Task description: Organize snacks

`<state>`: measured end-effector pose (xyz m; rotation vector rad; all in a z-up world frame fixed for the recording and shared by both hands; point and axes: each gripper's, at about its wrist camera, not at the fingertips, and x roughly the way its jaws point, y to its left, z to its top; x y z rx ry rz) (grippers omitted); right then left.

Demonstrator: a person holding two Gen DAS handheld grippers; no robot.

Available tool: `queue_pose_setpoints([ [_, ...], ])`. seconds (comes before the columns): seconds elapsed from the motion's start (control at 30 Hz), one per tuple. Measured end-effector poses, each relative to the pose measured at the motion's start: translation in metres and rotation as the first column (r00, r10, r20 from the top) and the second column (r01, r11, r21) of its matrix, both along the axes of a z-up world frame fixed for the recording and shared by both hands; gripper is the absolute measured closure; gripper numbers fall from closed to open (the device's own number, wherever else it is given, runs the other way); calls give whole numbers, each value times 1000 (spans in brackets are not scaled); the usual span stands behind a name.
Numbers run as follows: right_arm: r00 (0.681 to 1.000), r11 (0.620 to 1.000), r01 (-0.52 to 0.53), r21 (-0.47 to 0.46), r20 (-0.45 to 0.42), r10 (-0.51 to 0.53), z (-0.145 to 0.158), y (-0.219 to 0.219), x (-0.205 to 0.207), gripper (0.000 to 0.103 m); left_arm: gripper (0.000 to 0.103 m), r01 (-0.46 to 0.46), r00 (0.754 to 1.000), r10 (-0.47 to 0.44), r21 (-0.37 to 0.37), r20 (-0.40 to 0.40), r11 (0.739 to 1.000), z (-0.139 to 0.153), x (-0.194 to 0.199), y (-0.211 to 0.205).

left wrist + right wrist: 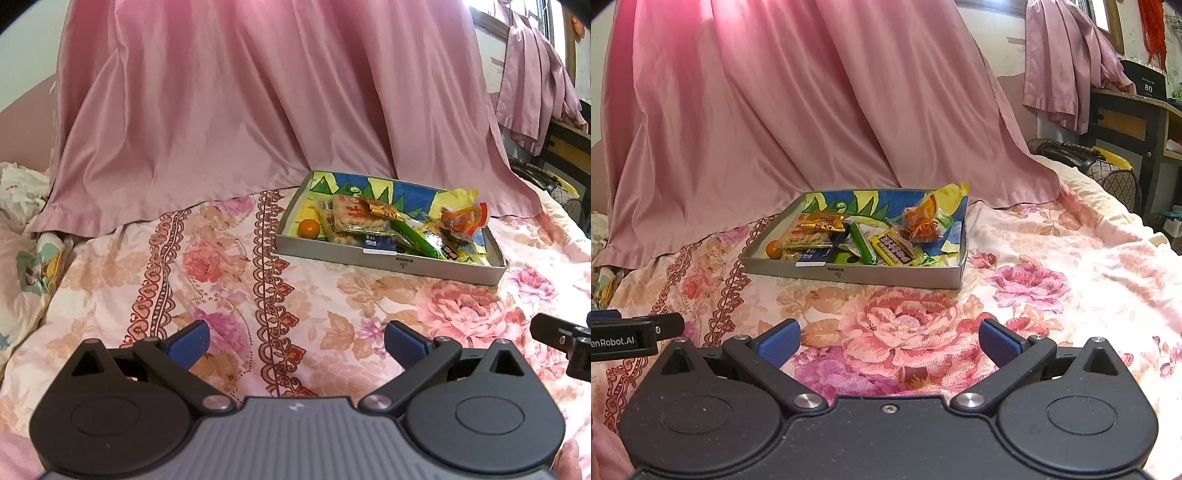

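A shallow grey box [391, 261] [857, 275] with a blue, yellow and green lining lies on the flowered bedspread. It holds several wrapped snacks: a rice cracker pack [354, 218] [809, 232], a green stick pack [417, 236] [862, 242], an orange bag [463, 218] [921, 221], and a small orange fruit [308, 228] [773, 248]. My left gripper [297, 341] is open and empty, low over the bed, short of the box. My right gripper [890, 341] is open and empty, also short of the box.
A pink curtain [258, 110] [775, 110] hangs down behind the box onto the bed. Crumpled bedding [22, 192] lies at the far left. A dark wooden desk [1126, 122] and bags [1108, 170] stand past the bed's right edge.
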<state>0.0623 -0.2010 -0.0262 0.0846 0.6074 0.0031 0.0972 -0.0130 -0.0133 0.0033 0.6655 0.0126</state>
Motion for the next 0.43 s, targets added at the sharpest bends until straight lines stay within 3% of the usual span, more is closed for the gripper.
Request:
queue_pose_setpoints([
  [0.43,1000,1000,-2,-1,-5,2,-4,2,-3,1,0,0,1000,0,-5,-13,1000,1,1,0],
])
